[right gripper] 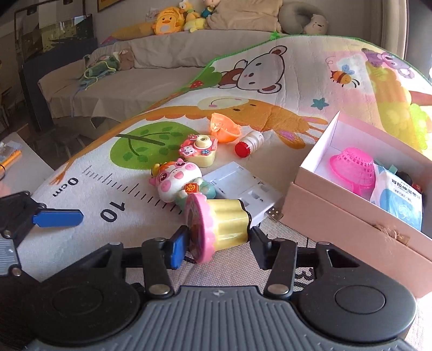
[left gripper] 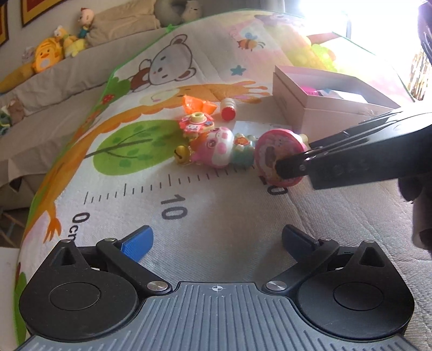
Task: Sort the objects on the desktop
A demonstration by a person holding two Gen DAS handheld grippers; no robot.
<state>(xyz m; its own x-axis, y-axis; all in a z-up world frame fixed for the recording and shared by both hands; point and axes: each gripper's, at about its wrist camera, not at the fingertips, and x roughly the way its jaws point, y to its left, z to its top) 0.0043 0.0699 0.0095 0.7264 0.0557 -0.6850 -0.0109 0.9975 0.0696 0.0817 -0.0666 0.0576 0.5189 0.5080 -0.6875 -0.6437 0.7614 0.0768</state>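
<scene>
My right gripper (right gripper: 216, 243) is shut on a pink and yellow cupcake toy (right gripper: 218, 224) lying on its side on the printed mat; in the left wrist view the toy (left gripper: 270, 151) shows its round pink face with the right gripper (left gripper: 286, 167) on it. My left gripper (left gripper: 216, 243) is open and empty above the mat's ruler print, and one blue finger of it (right gripper: 58, 217) shows in the right wrist view. A pink pig figure (right gripper: 178, 186), a toy camera (right gripper: 198, 149), an orange half shell (right gripper: 224, 127) and a small red-capped bottle (right gripper: 248, 144) lie behind the cupcake.
An open pink box (right gripper: 345, 216) stands to the right, holding a pink mesh basket (right gripper: 353, 170) and a wet-wipe pack (right gripper: 399, 194). A white flat adapter (right gripper: 243, 186) lies between the toys and the box. A sofa with plush toys (right gripper: 167, 23) is behind the mat.
</scene>
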